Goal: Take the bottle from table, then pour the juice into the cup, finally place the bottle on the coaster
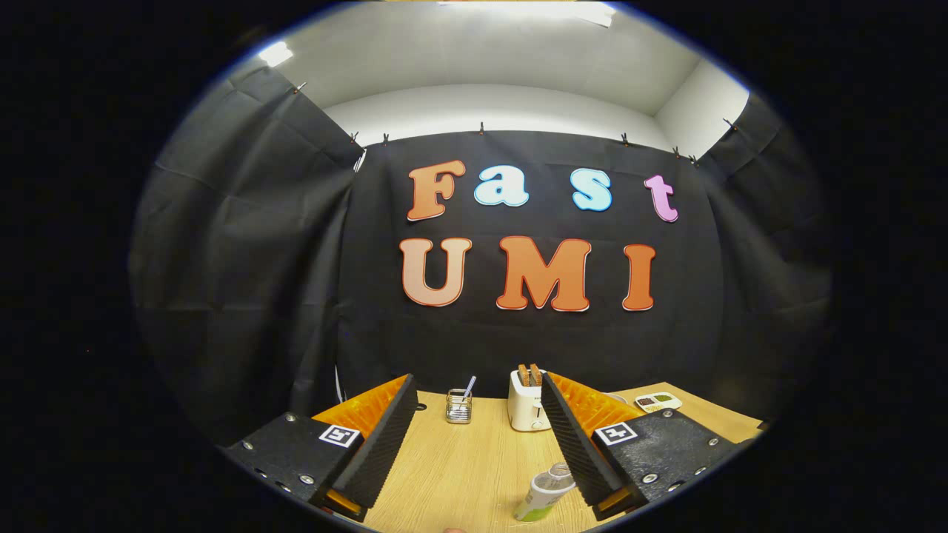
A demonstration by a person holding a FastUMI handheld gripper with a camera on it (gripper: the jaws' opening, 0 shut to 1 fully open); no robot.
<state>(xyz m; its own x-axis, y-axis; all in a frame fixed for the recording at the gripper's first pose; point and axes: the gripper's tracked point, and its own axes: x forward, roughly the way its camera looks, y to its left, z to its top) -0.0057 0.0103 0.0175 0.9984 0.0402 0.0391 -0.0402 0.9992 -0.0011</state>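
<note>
Standing low between the spread-apart, empty fingers of the gripper (478, 437), nearer the finger at 4 o'clock, the bottle (544, 494) is appearing light, smooth and probably slippery plastic, so gripping should be targeting the mid-body below the cap.

One bottle (546, 492), one toaster (527, 403) with two slices of toast (529, 374) seen in it, one wire-mesh holder (458, 407) left of the toaster and one small sectioned dish (658, 402) to its right are counted. Two gripper fingers (570, 437) are counted, spread apart.
</note>
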